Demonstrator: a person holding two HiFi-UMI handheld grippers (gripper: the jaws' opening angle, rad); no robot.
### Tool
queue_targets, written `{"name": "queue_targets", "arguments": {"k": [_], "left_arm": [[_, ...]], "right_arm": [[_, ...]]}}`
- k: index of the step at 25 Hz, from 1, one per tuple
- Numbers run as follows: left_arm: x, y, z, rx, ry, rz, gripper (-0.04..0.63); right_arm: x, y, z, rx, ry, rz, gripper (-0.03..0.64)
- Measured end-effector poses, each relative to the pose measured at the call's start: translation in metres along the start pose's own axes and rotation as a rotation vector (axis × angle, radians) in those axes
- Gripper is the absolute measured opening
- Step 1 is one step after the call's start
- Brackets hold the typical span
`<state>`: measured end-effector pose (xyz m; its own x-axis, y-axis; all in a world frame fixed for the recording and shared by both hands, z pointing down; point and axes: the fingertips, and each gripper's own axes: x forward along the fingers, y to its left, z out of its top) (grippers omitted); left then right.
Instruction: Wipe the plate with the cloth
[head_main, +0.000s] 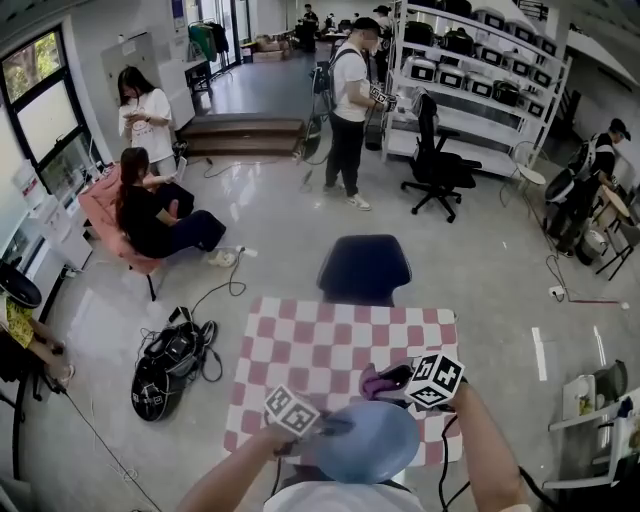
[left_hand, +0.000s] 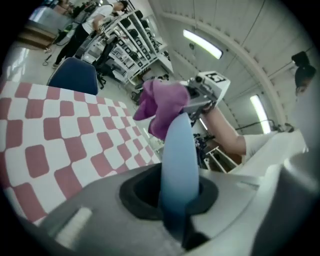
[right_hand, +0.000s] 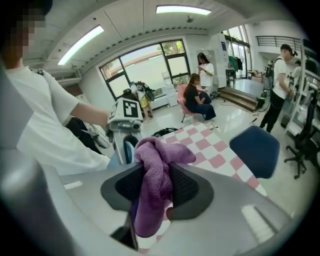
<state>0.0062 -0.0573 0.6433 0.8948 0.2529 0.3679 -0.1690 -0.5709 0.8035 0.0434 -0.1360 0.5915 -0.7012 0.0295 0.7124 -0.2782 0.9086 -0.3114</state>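
Observation:
A light blue plate (head_main: 367, 441) is held up over the near edge of the red-and-white checked table (head_main: 300, 345). My left gripper (head_main: 322, 426) is shut on the plate's left rim; in the left gripper view the plate (left_hand: 178, 160) stands edge-on between the jaws. A purple cloth (head_main: 383, 381) is bunched in my right gripper (head_main: 400, 384), which is shut on it just past the plate's far right rim. The cloth (right_hand: 156, 186) hangs between the jaws in the right gripper view, with the plate's rim (right_hand: 129, 149) close behind it. From the left gripper view the cloth (left_hand: 161, 106) appears at the plate's far edge.
A dark blue chair (head_main: 364, 268) stands at the table's far side. A black bag with cables (head_main: 168, 368) lies on the floor to the left. A person sits on a pink chair (head_main: 110, 220) at the left; others stand farther back by shelving (head_main: 480, 60).

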Motion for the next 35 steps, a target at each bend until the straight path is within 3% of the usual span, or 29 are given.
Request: {"name": "queue_targets", "arguments": {"k": [10,14,21,35], "left_arm": [[0.032,-0.005,0.005,0.042,0.096,-0.003,0.046],[0.032,-0.005,0.003,0.058,0.105,0.013,0.046],[0.000,0.002,0.008,-0.001,-0.019,0.005,0.049],[-0.055,0.032,0.017,-0.270,-0.341,-0.049,0.052]], "right_arm": [[0.025,0.039,0.034,-0.076,0.035,0.220,0.147],[0.026,0.042,0.031,-0.073,0.038,0.230,0.147],[-0.008,0.018,0.018,0.008,-0.040,0.139,0.146],[-0.052,-0.014,-0.020,0.126,-0.179,-0.046,0.144]]}}
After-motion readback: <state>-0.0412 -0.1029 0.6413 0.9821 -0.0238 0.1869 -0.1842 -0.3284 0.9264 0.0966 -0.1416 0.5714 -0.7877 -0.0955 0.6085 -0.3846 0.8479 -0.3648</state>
